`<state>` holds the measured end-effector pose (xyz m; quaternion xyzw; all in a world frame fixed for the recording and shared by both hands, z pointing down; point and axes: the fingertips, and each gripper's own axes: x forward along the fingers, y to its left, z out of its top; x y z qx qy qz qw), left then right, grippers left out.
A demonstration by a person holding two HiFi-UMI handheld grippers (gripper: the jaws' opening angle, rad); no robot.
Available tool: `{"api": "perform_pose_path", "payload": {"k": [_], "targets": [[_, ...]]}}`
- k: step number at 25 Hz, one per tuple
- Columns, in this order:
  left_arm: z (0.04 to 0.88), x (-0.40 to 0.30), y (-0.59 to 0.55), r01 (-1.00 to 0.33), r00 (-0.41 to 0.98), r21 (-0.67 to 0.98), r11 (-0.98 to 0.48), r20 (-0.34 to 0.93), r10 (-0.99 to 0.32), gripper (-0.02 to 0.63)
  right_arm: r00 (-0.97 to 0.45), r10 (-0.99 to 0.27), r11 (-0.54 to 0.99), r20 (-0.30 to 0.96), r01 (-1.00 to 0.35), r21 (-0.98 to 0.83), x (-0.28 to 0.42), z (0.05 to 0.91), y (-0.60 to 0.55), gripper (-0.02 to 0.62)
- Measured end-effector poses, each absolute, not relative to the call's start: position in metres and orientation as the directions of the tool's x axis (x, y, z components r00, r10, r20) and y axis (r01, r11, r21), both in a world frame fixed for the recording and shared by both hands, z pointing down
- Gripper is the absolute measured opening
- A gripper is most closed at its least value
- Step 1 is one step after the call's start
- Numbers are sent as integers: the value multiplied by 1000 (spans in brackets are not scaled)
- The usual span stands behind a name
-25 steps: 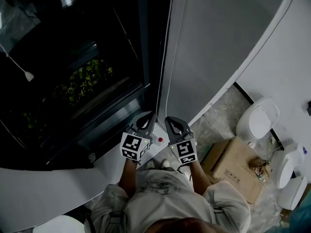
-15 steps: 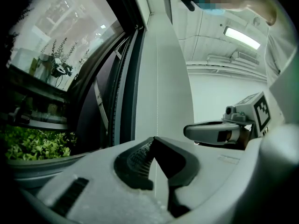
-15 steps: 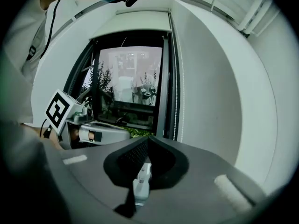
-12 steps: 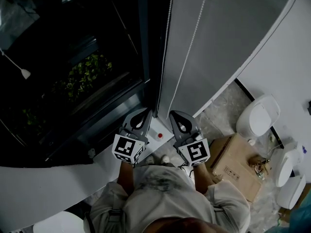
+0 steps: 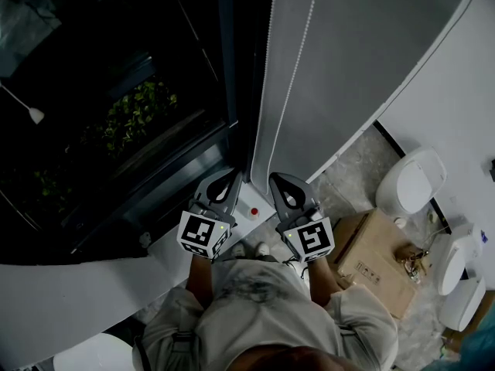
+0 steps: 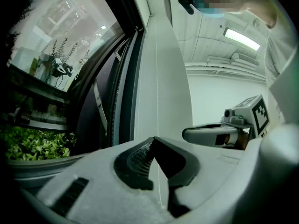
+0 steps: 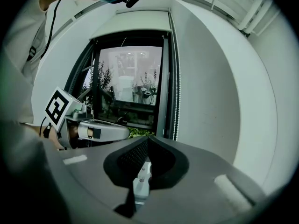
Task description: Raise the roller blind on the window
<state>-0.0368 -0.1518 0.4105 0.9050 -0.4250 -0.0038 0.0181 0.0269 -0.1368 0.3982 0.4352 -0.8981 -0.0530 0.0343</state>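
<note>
Found the bead chain (image 6: 157,94) hanging beside the roller blind (image 5: 348,60) right of the window (image 5: 116,91), judged it light, limp, slippery, best nipped between beads; saw left hand-held gripper (image 6: 153,139) pinched on it, right hand-held gripper (image 7: 148,137) clamped on a white fitting (image 7: 142,178).

I have the window (image 5: 131,122) left of the roller blind (image 5: 348,60), the bead chain (image 5: 298,76) hanging before it, left gripper (image 5: 233,181) and right gripper (image 5: 279,182) side by side below.

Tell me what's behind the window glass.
Behind the window glass, green plants and taller stems show. The left hand-held gripper covers the lower left; the right hand-held gripper hides whatever lies below.
</note>
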Motion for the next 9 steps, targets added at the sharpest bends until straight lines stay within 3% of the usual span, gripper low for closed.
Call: {"api": "perform_pose_path", "payload": {"k": [9], "targets": [[411, -40, -155, -773, 633, 39, -633, 10, -774, 6, -620, -784, 617, 15, -776, 130, 26, 399, -140, 8]]}}
